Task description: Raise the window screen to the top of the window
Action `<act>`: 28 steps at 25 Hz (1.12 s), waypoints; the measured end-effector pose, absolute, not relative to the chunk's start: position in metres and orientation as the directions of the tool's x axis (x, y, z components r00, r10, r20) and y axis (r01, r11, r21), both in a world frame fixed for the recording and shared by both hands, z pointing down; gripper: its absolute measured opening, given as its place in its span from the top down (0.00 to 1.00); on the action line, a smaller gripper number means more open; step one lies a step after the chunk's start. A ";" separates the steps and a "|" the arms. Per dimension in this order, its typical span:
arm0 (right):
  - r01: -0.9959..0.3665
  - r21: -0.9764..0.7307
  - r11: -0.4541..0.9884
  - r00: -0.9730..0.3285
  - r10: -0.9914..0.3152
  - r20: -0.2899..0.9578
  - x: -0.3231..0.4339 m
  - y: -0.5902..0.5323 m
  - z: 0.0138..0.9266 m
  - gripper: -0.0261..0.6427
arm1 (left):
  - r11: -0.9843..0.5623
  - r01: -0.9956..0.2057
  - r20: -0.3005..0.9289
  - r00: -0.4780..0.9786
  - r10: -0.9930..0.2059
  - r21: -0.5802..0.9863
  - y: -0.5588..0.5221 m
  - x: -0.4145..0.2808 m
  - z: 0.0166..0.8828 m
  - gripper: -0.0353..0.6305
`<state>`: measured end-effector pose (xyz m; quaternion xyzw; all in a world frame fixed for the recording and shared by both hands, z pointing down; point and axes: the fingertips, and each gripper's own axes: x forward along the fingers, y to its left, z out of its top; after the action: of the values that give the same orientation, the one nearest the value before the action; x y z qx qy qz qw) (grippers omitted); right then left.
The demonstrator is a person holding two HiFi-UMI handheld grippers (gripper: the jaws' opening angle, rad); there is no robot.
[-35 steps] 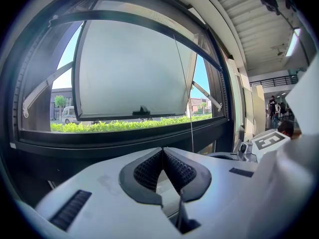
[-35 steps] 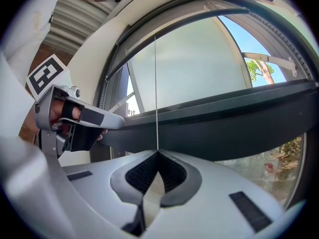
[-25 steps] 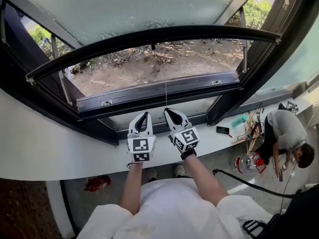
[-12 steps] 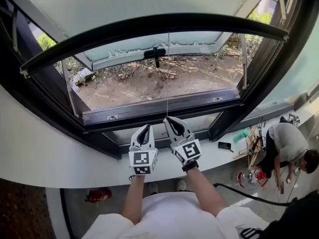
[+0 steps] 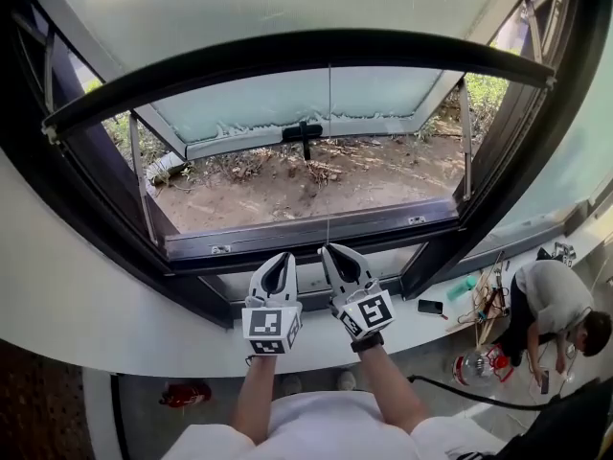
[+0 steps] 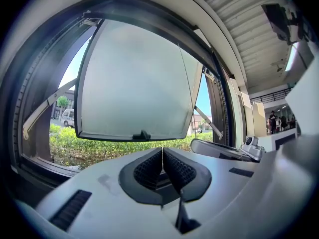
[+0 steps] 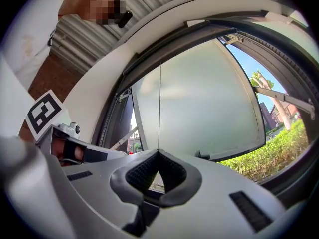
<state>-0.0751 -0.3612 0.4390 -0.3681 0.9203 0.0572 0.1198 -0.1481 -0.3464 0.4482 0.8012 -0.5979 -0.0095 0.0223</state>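
The window screen's mesh is hard to tell apart from the frosted pane behind it. Only its dark bottom bar (image 5: pixel 287 48) is plainly read in the head view. The bar is arched across the upper part of the window, with open air below it down to the lower frame. Its two ends are met by the side frames, and the top of the window is cut off by the picture's edge.

A thin pull cord (image 5: pixel 328 161) is seen hanging from the middle of the bar straight down to the right gripper (image 5: pixel 332 249). That pinch is confirmed only in the right gripper view. There the cord (image 7: pixel 160 108) is run into the tips of the jaws, which are closed on it. The left gripper (image 5: pixel 280 257) is held just beside the right one. In the left gripper view its jaws are pressed together with nothing caught between them, and the cord (image 6: pixel 185 88) is passed by off to their right.

The outward-tilted sash (image 5: pixel 306 103) and its handle (image 5: pixel 304 134) are shown whole only from the head. A person (image 5: pixel 551 295) crouched on the floor far below is shown there alone.
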 end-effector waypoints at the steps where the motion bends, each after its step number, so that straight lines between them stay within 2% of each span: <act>1: -0.689 0.010 0.725 -0.699 -0.661 -0.274 -0.074 -0.360 0.435 0.96 | -0.287 -0.957 0.004 0.287 -0.958 0.043 -0.347 -0.147 0.443 0.94; 19: -0.699 0.118 0.705 -0.661 -0.574 -0.484 -0.075 -0.350 0.303 0.96 | -0.312 -0.950 -0.127 0.306 -0.943 0.029 -0.357 -0.146 0.354 0.94; 28: -0.698 0.172 0.695 -0.653 -0.521 -0.549 -0.083 -0.350 0.241 0.96 | -0.359 -0.933 -0.162 0.352 -0.922 0.015 -0.359 -0.133 0.333 0.94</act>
<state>-0.0833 -0.3500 0.2405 -0.3427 0.8897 0.1876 0.2364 -0.1326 -0.3592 0.3332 0.8211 -0.5649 -0.0714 -0.0397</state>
